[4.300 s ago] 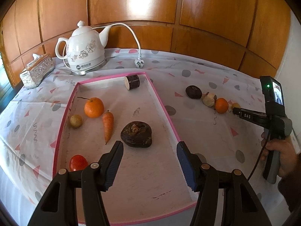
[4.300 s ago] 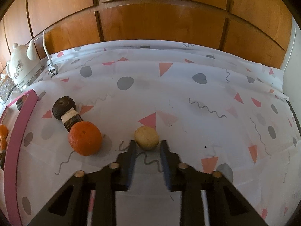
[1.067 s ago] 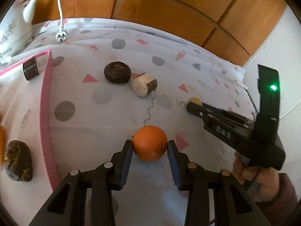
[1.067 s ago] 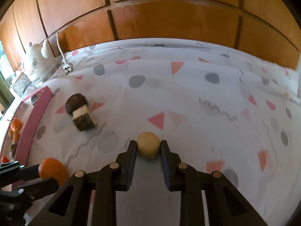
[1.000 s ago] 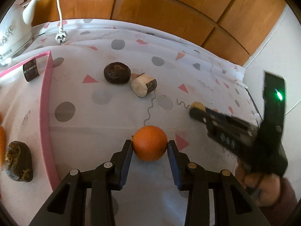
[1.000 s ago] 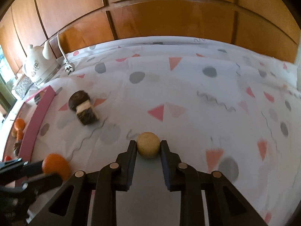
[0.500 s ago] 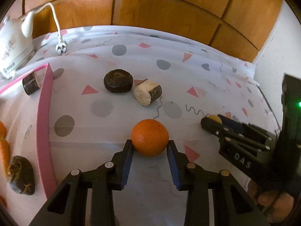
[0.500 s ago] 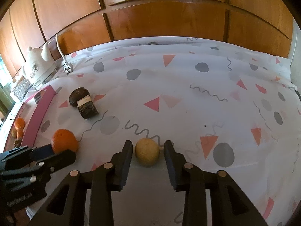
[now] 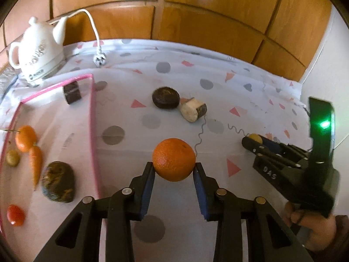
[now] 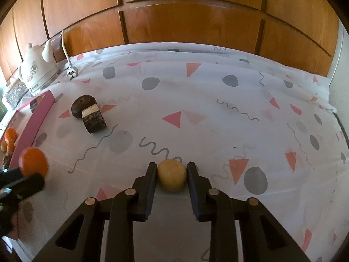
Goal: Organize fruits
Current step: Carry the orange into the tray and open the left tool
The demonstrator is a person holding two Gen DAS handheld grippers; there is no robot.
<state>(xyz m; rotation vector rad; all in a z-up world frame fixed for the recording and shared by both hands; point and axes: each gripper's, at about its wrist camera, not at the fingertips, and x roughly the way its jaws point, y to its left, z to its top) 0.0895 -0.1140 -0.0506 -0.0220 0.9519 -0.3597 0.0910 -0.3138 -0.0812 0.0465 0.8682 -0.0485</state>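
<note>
Left claw [image 9: 173, 170]: clamped on orange [image 9: 173, 159], lifted off surface [image 9: 152, 100], just right of pink tray [image 9: 94, 131].
Right claw [image 10: 171, 175]: pads at both sides of small yellow fruit [image 10: 171, 175], contact looks made; fruit low on cloth, lift unclear.
Tray contents: second orange, carrot, dark lump, tomato.
Advice: carry orange over pink rim, clear edge, lower onto bare tray floor before opening; keep squeeze light, round fruit rolls.

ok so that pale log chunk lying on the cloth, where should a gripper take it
Grip the log chunk across its bark-covered round sides, coming from above. It lies on its side with a pale cut face toward the camera, and the dark round fruit sits close against its left, so keep the fingers off that side.
</note>
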